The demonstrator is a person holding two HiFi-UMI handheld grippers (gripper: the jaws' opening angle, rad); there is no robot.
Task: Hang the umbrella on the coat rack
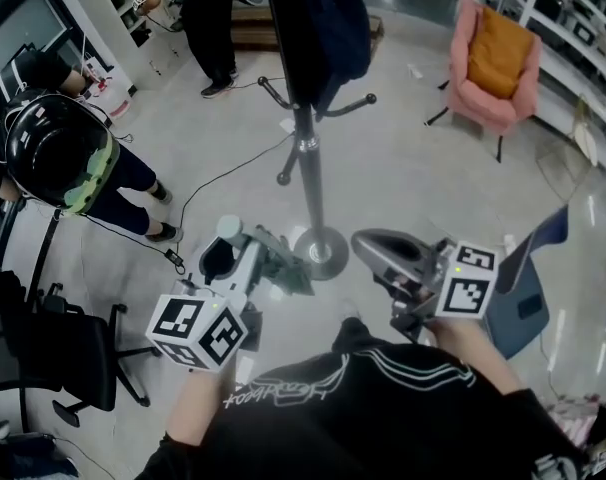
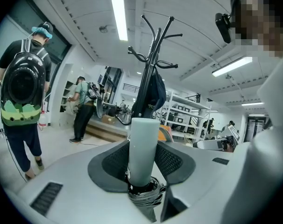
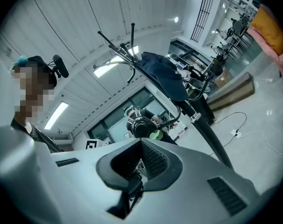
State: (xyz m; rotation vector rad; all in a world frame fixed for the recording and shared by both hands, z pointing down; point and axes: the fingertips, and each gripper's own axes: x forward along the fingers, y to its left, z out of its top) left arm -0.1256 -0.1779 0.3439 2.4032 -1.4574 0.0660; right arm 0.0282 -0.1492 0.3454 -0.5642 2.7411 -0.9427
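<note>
My left gripper is shut on the folded umbrella's pale green handle. The grey-green canopy sticks out to the right of the jaws, towards the rack's base. In the left gripper view the handle stands upright between the black pads, with bunched fabric below it. The coat rack stands just beyond both grippers, a dark coat hanging on it and bare hooks lower down. Its hooks rise ahead in the left gripper view. My right gripper is shut and empty, right of the base; it sees the pole.
A person with a black and green backpack stands at the left, another person further back. A black office chair is at the near left. A pink armchair stands at the far right, a blue chair beside my right hand. A cable crosses the floor.
</note>
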